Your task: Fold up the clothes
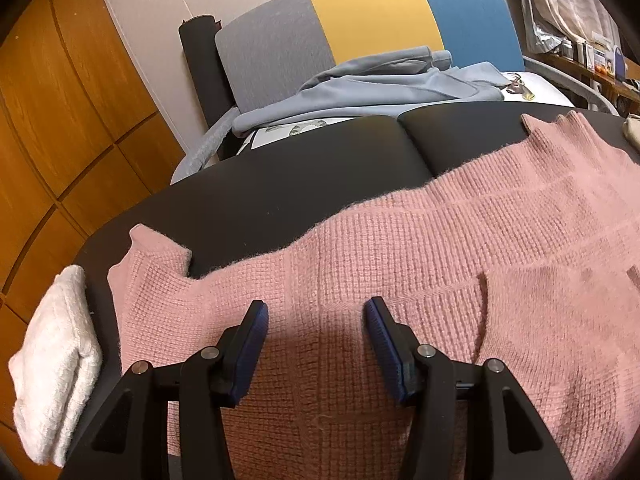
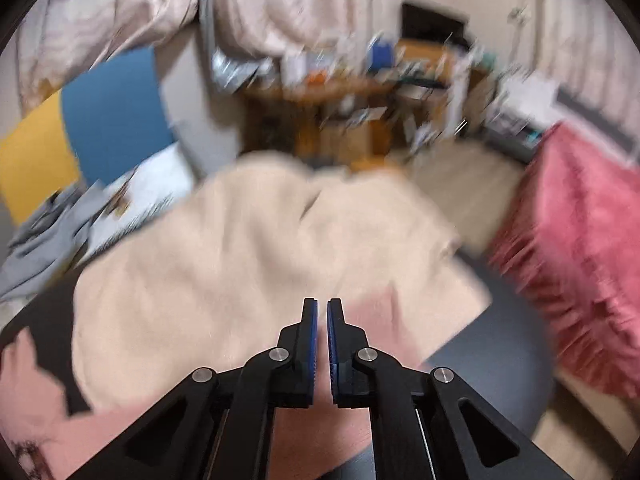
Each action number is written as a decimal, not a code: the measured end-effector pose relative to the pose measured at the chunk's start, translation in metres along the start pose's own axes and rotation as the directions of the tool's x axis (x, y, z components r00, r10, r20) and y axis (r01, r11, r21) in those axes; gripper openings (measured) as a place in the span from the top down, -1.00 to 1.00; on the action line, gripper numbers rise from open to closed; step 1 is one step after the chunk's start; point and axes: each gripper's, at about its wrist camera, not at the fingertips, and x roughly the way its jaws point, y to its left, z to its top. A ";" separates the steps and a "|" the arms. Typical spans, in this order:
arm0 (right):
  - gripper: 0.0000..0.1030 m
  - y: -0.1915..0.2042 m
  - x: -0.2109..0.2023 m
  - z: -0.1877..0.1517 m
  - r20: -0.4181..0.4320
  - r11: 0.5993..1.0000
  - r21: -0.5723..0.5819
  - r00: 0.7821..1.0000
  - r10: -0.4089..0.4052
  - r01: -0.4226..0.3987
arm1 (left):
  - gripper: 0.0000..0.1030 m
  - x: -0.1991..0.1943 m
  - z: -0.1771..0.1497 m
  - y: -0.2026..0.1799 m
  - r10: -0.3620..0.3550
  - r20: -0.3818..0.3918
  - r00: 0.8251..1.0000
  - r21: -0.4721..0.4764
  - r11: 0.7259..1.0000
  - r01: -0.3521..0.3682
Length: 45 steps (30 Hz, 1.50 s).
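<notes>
A folded white towel (image 1: 56,364), nubbly, sits at the black desk (image 1: 280,176) edge. One pink waffle-knit sweater (image 1: 400,264) lies flat across it. My left tool (image 1: 316,312) is spread wide above the knit, holding nothing. My right tool (image 2: 322,308) is pressed nearly together over a blurred cream cloth (image 2: 224,264).

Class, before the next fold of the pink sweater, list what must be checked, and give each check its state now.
1. Left gripper open over the sweater: ok.
2. Sweater flat on the black table: mostly; sleeve end turned over, not ok.
3. Right gripper free: jaws nearly shut, nothing seen between them; ok.
4. Right view sharp: blurred, not ok.
5. Beige cloth clear of the sweater: cannot tell.
6. White towel beside the sweater, apart: ok.
</notes>
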 end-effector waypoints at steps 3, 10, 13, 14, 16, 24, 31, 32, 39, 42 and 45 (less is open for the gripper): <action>0.38 0.025 -0.021 -0.024 0.019 0.984 -0.070 0.986 0.166 -0.165 | -0.05 0.000 0.000 0.000 0.000 0.001 1.000 0.001 1.000 0.000; -0.31 0.105 -0.024 -0.083 -0.118 0.928 -0.287 0.970 0.211 -0.237 | -0.05 0.000 0.000 0.000 0.011 0.004 1.000 0.012 1.000 -0.011; -0.29 0.135 -0.018 -0.106 -0.181 0.906 -0.355 0.968 0.174 -0.229 | -0.05 0.000 -0.001 -0.001 0.010 0.005 1.000 0.009 1.000 -0.010; -0.29 0.145 -0.016 -0.114 -0.201 0.898 -0.378 0.966 0.160 -0.227 | -0.05 0.000 -0.001 -0.001 0.007 0.005 1.000 0.007 1.000 -0.007; 0.15 0.161 -0.015 -0.126 -0.222 0.879 -0.417 0.963 0.151 -0.233 | -0.05 0.000 -0.001 0.001 0.001 0.005 1.000 0.003 1.000 -0.001; 0.81 0.134 -0.026 -0.115 -0.103 0.901 -0.428 0.994 0.037 -0.078 | -0.05 0.000 -0.003 0.002 0.000 -0.004 1.000 -0.016 1.000 0.000; 0.75 0.104 -0.016 -0.119 -0.091 0.924 -0.381 0.995 -0.047 0.008 | -0.04 -0.003 -0.004 0.005 -0.009 -0.022 1.000 -0.041 0.999 0.008; 0.67 0.106 -0.019 -0.118 -0.097 0.923 -0.385 0.994 -0.048 0.007 | -0.03 -0.005 -0.003 0.006 -0.022 -0.031 0.999 -0.038 0.999 0.020; -0.01 0.142 -0.093 -0.102 0.066 0.888 -0.435 0.979 0.195 -0.148 | 0.02 -0.027 0.034 0.025 -0.196 0.080 0.977 -0.137 0.969 0.206; -0.01 0.190 -0.088 -0.093 -0.033 0.819 -0.496 0.949 0.315 -0.289 | 0.00 -0.019 0.064 0.007 -0.298 0.084 0.951 -0.113 0.945 0.306; -0.01 0.239 -0.073 -0.099 -0.132 0.750 -0.553 0.926 0.353 -0.364 | 0.00 0.011 0.091 -0.021 -0.341 0.007 0.940 -0.057 0.939 0.340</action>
